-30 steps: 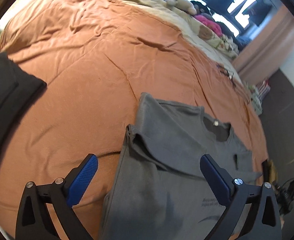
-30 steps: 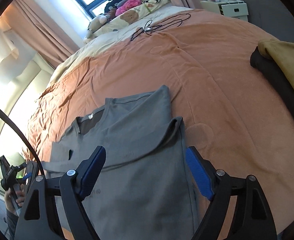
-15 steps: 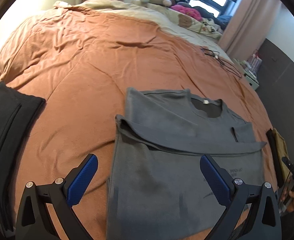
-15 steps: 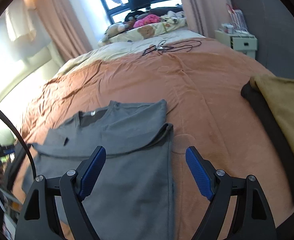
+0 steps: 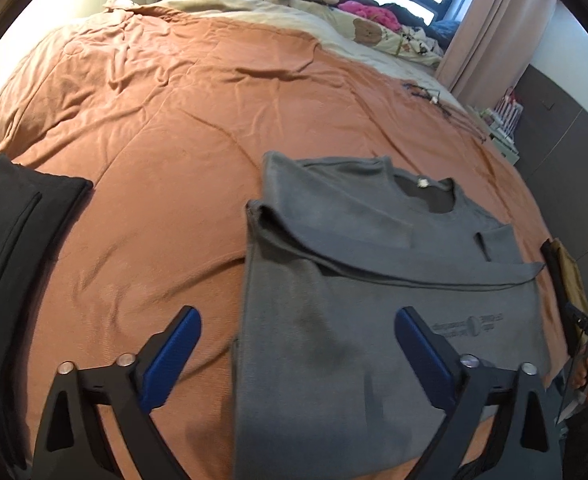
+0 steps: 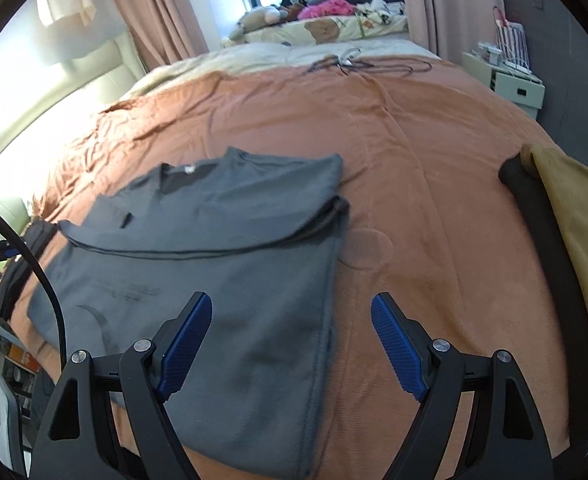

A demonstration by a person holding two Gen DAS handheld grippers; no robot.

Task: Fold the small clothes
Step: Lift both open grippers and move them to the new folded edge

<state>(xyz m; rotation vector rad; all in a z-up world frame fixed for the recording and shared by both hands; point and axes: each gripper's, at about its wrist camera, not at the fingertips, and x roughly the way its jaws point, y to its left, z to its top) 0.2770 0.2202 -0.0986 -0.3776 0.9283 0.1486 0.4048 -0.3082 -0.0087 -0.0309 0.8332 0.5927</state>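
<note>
A grey T-shirt (image 5: 374, 280) lies flat on the orange bedspread (image 5: 174, 140), near the edge of the bed closest to the cameras, neck opening pointing toward the far side of the bed. Both sleeves are folded inward across the chest, giving the shirt a roughly rectangular outline; small dark print shows on the lower body. The left gripper (image 5: 298, 354) hangs above the shirt's left edge with its blue pads spread wide; its jaws have just been closing a little, nothing is pinched between them, and the fabric lies below without contact. The right gripper (image 6: 292, 346) hangs above the shirt's right edge, jaws likewise spread and holding nothing. A folded black garment (image 5: 10, 240) lies well apart to the left on the bedspread. A mustard-coloured cloth (image 6: 574, 240) on top of a black one lies to the right. Cables (image 6: 358, 64) rest on the far part of the bedspread, and stuffed toys (image 6: 262, 18) sit by the window.
</note>
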